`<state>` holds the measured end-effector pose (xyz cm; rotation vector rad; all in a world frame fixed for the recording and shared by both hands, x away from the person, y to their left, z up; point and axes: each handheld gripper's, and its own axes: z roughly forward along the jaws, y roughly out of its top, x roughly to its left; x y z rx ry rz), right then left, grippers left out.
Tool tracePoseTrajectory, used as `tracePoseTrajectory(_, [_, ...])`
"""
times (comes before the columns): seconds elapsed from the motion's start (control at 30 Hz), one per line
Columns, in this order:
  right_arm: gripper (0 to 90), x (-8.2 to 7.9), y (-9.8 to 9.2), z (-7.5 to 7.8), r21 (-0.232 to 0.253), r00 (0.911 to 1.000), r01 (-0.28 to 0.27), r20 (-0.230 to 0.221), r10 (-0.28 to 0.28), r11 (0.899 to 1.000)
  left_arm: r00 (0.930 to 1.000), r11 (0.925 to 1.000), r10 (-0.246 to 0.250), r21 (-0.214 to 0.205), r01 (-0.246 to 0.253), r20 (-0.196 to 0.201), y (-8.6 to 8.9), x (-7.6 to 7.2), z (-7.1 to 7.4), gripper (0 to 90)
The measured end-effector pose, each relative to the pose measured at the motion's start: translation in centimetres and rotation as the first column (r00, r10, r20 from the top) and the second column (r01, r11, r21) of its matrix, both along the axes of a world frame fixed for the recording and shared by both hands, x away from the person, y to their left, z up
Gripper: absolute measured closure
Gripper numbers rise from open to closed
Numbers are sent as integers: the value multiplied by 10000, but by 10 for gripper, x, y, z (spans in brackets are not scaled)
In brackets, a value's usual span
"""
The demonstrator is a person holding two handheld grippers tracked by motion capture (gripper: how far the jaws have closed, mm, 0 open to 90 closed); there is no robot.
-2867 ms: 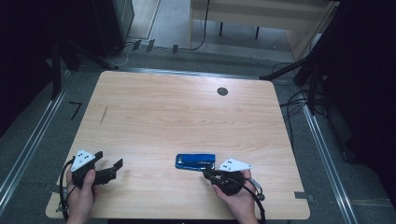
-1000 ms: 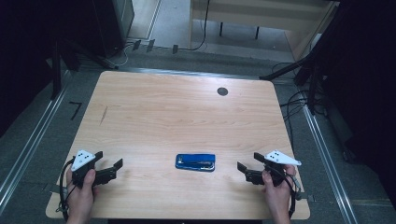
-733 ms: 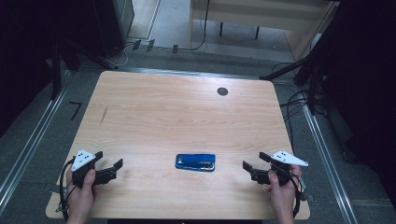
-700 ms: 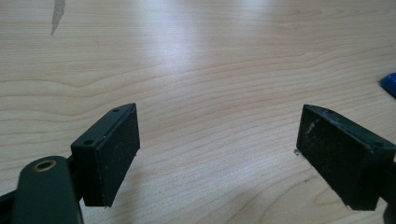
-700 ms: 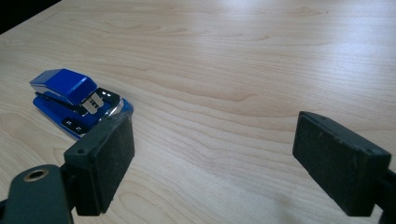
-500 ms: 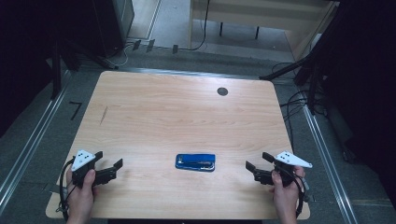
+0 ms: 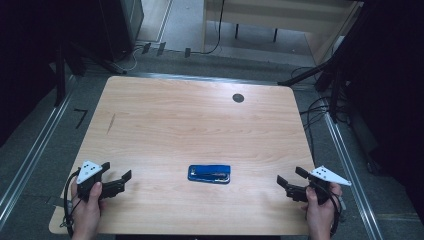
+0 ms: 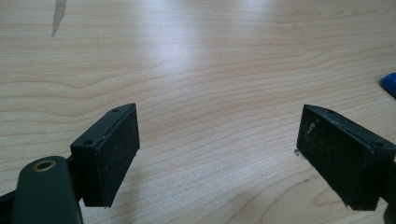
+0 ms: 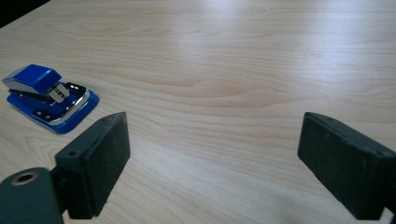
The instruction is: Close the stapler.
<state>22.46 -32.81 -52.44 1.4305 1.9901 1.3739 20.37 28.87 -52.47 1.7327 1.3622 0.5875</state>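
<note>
A blue stapler (image 7: 209,173) lies flat near the front middle of the wooden table (image 7: 190,125). In the right gripper view the stapler (image 9: 46,97) sits at the far left, beyond the left jaw. My left gripper (image 7: 125,178) rests open at the front left corner, held by a hand, with bare wood between its jaws. A blue corner of the stapler (image 8: 389,84) peeks in at the right edge of the left gripper view. My right gripper (image 7: 283,183) is open at the front right, well to the right of the stapler, holding nothing.
A dark round grommet (image 7: 238,98) sits in the table's far right part. A dark streak (image 7: 110,123) marks the wood at the left. Cables (image 7: 315,107) and metal rails (image 7: 345,160) run along the floor beside the table.
My right gripper was just right of the stapler 2.9 s ago and has since moved right to the table's front right corner. The stapler and the left gripper have stayed still.
</note>
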Motion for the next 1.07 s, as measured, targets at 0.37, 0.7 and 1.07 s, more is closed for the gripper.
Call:
tracePoseTrajectory(0.37, [58,-11,-41,-5,84,9981,613,-98,-612,9981,10000,10000,2,8,-2,15,0,0,0,137])
tracePoseTrajectory(0.7, [33,-19,-68,-18,129,9951,914,-383,-909,9957,9999,9999,111,3,-111,-10,0,0,0,125])
tracePoseTrajectory(1.07, [30,-17,-68,-21,279,9949,936,-403,-924,9952,9999,9999,108,11,-108,-121,0,1,0,118])
